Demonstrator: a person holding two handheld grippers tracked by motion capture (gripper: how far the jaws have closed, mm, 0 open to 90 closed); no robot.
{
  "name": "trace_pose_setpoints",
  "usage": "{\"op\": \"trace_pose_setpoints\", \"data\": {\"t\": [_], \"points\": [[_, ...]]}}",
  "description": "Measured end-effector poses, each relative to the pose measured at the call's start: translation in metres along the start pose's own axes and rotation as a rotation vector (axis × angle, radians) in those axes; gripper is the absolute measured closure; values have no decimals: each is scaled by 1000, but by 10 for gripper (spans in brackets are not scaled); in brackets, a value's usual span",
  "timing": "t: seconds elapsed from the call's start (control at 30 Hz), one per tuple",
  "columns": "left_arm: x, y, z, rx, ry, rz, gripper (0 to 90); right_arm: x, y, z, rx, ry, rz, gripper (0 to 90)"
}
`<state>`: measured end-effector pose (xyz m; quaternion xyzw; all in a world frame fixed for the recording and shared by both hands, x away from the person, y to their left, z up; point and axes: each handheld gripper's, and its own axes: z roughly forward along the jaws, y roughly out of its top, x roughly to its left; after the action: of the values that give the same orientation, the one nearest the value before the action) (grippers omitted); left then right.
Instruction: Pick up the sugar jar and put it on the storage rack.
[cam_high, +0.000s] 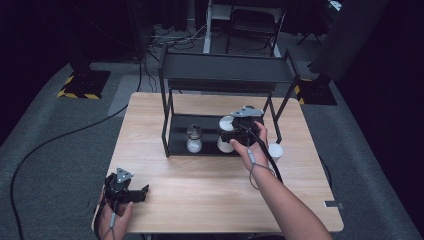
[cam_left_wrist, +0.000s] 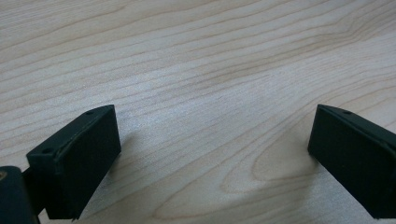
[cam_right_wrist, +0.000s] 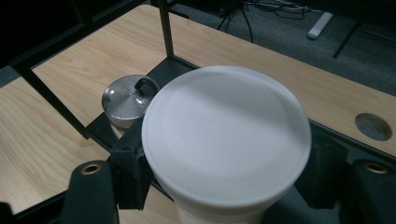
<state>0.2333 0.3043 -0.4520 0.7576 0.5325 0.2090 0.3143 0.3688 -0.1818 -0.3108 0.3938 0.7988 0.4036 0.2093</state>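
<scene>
matt white plastic cup lid (cam_right_wrist: 226, 133); shiny metal jar lid (cam_right_wrist: 125, 100); pale wood-grain table (cam_left_wrist: 196, 56); matt black shelf (cam_high: 225, 70).

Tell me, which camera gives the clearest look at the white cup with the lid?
The right gripper view: the white cup looms close, its lid plain, clamped between the right gripper's jaws. The high view shows it small and partly hidden behind that gripper at the black shelf.
</scene>
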Motion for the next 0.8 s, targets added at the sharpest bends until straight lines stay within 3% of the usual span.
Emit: {"op": "trace_pose_setpoints", "data": {"t": [0.5, 0.8], "points": [[0, 0, 0, -1, 1, -3, 19, 5, 0, 41, 28, 0, 26, 327], [0, 0, 0, -1, 1, -3, 19, 8, -1, 55, 51, -4, 25, 327]]}}
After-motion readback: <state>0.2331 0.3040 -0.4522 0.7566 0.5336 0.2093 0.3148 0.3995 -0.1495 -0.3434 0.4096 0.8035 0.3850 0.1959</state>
